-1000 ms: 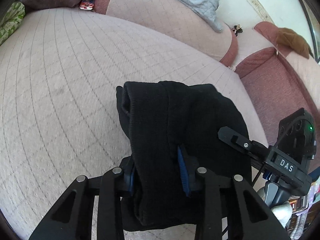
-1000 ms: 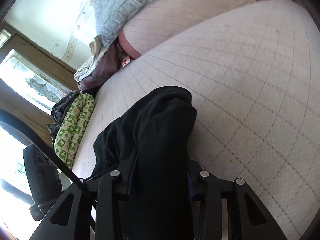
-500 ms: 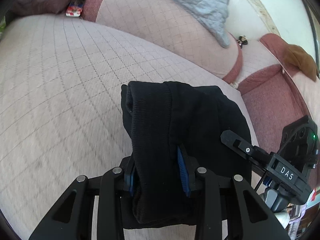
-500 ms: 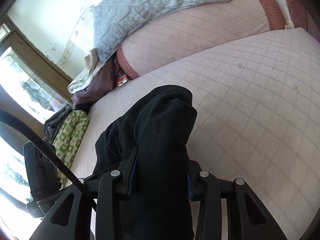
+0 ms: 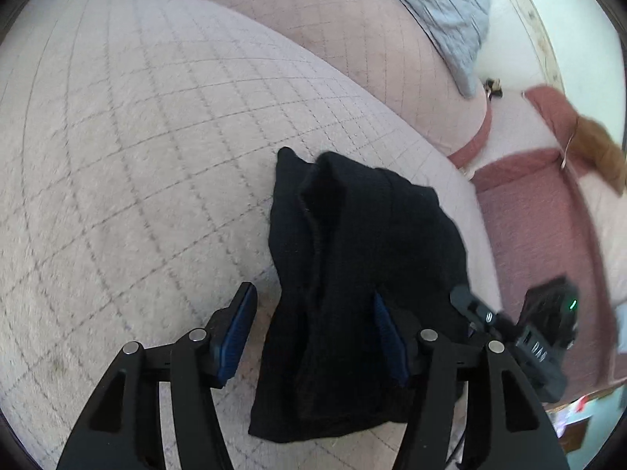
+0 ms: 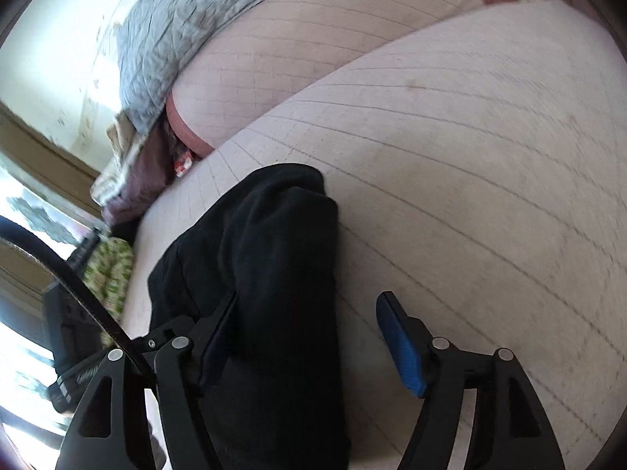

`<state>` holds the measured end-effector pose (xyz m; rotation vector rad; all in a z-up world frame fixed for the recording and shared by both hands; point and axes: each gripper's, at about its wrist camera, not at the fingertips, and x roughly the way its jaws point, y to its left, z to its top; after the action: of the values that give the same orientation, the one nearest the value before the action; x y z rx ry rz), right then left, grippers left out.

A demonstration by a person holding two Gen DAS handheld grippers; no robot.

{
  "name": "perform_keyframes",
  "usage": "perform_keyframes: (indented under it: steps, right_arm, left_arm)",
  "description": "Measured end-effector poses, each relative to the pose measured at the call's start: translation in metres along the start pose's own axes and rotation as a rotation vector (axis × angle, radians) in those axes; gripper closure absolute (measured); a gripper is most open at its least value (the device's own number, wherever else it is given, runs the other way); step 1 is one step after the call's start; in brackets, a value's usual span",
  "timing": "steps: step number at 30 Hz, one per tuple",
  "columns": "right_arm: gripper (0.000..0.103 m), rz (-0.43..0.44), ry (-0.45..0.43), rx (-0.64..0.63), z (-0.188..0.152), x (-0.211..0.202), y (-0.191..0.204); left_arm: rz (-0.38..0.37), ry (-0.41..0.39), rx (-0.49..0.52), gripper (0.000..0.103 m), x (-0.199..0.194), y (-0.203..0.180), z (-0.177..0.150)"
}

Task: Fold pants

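Observation:
The black pants lie folded into a thick bundle on the pale quilted sofa seat. My left gripper is open, its blue pads standing apart on either side of the bundle's near end. In the right wrist view the pants lie between my right gripper's open fingers, against the left finger, with the right blue pad clear of the cloth. The right gripper's body shows in the left wrist view just right of the pants.
A grey quilted blanket drapes over the sofa back. A red-brown cushion sits to the right with a brown cloth on it. A green patterned cloth and a pile of other fabric lie at the far end.
Both grippers have opened and let go of the pants. The bundle now rests on the seat between the spread fingers.

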<state>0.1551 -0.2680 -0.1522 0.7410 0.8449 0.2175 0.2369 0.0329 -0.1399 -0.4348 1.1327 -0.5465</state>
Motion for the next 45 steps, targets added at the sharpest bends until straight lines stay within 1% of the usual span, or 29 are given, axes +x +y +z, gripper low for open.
perform_keyframes:
  steps: [2,6,10,13,15,17,19,20,22,23,26,28,31,34,40,42,45]
  right_arm:
    - [0.026,0.005,-0.009,0.011,-0.005,-0.013,-0.006]
    - [0.026,-0.011,-0.032,0.016,-0.021,-0.043,-0.01]
    - [0.026,0.004,-0.047,0.007,-0.046,-0.076,-0.008]
    - [0.026,-0.01,-0.061,-0.034,-0.074,-0.098,-0.001]
    - [0.026,-0.03,-0.073,-0.073,-0.09,-0.104,0.007]
    - [0.026,-0.068,-0.102,-0.129,-0.11,-0.112,0.017]
    - [0.026,-0.102,-0.128,-0.161,-0.125,-0.115,0.023]
    - [0.026,-0.123,-0.139,-0.173,-0.133,-0.117,0.027]
    - [0.026,-0.148,-0.158,-0.178,-0.143,-0.119,0.031]
    - [0.026,-0.157,-0.168,-0.173,-0.147,-0.12,0.033]
    - [0.026,-0.184,-0.207,-0.178,-0.161,-0.127,0.04]
    - [0.026,-0.211,-0.226,-0.211,-0.17,-0.13,0.045]
    - [0.026,-0.24,-0.233,-0.272,-0.175,-0.13,0.053]
    - [0.026,-0.243,-0.229,-0.281,-0.175,-0.126,0.056]
    - [0.026,-0.272,-0.205,-0.289,-0.18,-0.118,0.056]
    - [0.026,-0.268,-0.205,-0.29,-0.181,-0.118,0.057]
    - [0.026,-0.286,-0.21,-0.319,-0.183,-0.114,0.06]
  left_arm:
    - [-0.022,0.011,-0.042,0.044,-0.004,0.008,0.001]
    - [-0.015,-0.004,-0.091,0.044,-0.019,0.012,-0.004]
    - [0.004,-0.035,-0.121,0.044,-0.043,0.02,-0.009]
    - [0.046,-0.052,-0.117,0.044,-0.064,0.02,-0.02]
    - [0.109,-0.068,-0.071,0.044,-0.079,0.01,-0.036]
    - [0.176,-0.096,0.004,0.044,-0.095,-0.006,-0.057]
    - [0.256,-0.128,0.076,0.043,-0.108,-0.025,-0.083]
    - [0.318,-0.154,0.118,0.042,-0.115,-0.037,-0.101]
    - [0.405,-0.202,0.175,0.036,-0.122,-0.055,-0.126]
    - [0.443,-0.239,0.202,0.034,-0.127,-0.064,-0.142]
    - [0.512,-0.336,0.224,0.026,-0.137,-0.077,-0.174]
    - [0.525,-0.36,0.216,0.023,-0.138,-0.08,-0.187]
    - [0.501,-0.308,0.224,0.023,-0.127,-0.079,-0.193]
    - [0.505,-0.286,0.214,0.023,-0.124,-0.078,-0.193]
    - [0.523,-0.297,0.22,0.023,-0.127,-0.083,-0.198]
    - [0.543,-0.313,0.238,0.023,-0.128,-0.086,-0.201]
    - [0.595,-0.336,0.283,0.023,-0.127,-0.091,-0.202]
